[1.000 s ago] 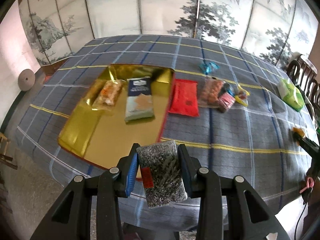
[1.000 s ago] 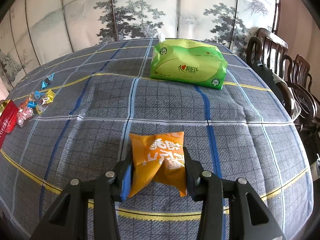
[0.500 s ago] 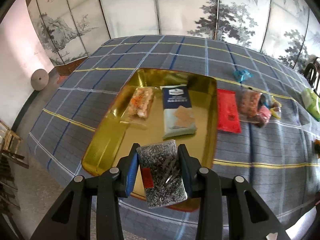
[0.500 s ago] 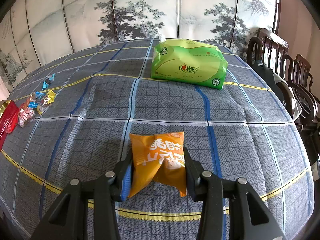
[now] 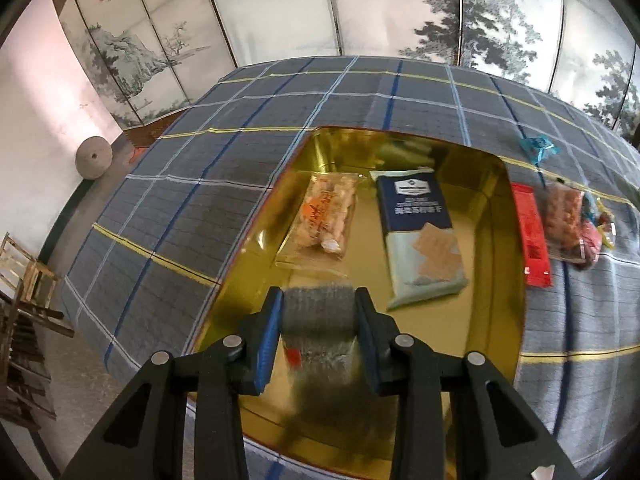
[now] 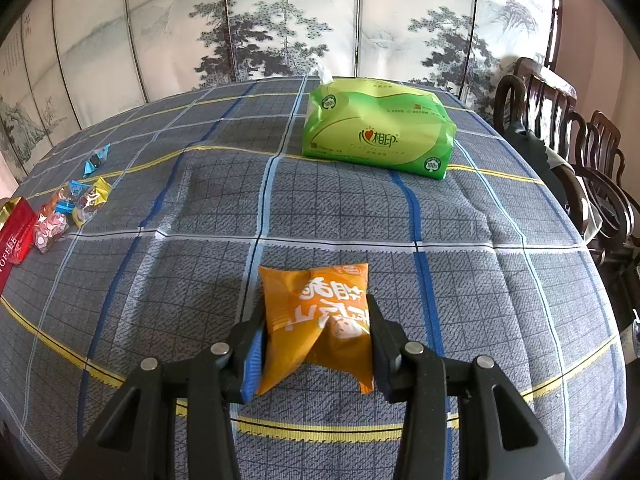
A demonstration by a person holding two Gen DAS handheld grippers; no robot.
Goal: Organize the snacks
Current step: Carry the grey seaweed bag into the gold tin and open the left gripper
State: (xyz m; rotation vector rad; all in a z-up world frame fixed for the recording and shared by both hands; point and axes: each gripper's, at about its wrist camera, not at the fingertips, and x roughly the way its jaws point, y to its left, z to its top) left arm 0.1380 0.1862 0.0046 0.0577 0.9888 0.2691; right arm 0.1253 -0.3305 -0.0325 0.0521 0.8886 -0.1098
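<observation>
My left gripper (image 5: 318, 320) is shut on a silver speckled snack packet (image 5: 318, 332) and holds it low over the near part of the gold tray (image 5: 496, 288). In the tray lie a clear packet of orange snacks (image 5: 324, 216) and a navy and pale blue cracker packet (image 5: 420, 236). My right gripper (image 6: 316, 332) is shut on an orange snack bag (image 6: 320, 320) just above the checked tablecloth (image 6: 200, 208).
Right of the tray lie a red toffee packet (image 5: 532, 236), a reddish snack bag (image 5: 564, 220) and small wrapped candies (image 6: 72, 204). A green tissue pack (image 6: 380, 128) stands at the far side. Dark wooden chairs (image 6: 560, 120) flank the table's right edge. A painted folding screen stands behind.
My left gripper has moved left and forward and dropped lower over the tray with the silver packet. The right gripper and its orange bag have stayed put.
</observation>
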